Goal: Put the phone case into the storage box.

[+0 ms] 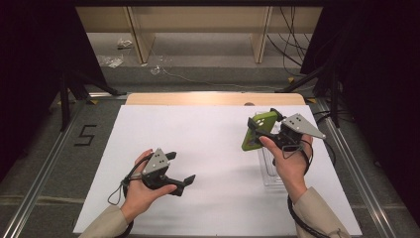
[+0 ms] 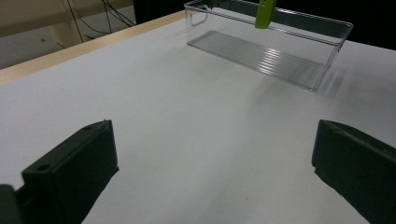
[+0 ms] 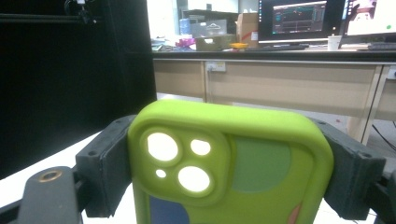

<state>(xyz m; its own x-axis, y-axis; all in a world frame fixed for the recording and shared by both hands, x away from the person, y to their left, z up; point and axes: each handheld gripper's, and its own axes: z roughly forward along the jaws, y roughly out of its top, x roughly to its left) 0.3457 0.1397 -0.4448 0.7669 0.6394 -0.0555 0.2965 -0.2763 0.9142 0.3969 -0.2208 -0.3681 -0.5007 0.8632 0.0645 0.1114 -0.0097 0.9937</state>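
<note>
Two grippers work above a white sheet (image 1: 218, 148) spread on the table, seen from the high view. At eight o'clock on the sheet, my left hand (image 1: 141, 191) holds the left gripper (image 1: 181, 171) low over the paper, its black jaws spread wide with nothing between them; in the left gripper view they frame bare white surface. Across the sheet, at three o'clock, a clear plastic bin (image 2: 266, 51) sits on the paper, its ribbed floor showing through the walls. Just above it, my right hand (image 1: 292, 166) lifts the right gripper (image 1: 262, 130), whose jaws pinch a lime-green phone case (image 3: 233, 163) by its two long edges. The case stands upright off the table, camera cut-outs toward the right gripper view, its lower end hanging over the bin's far end.
</note>
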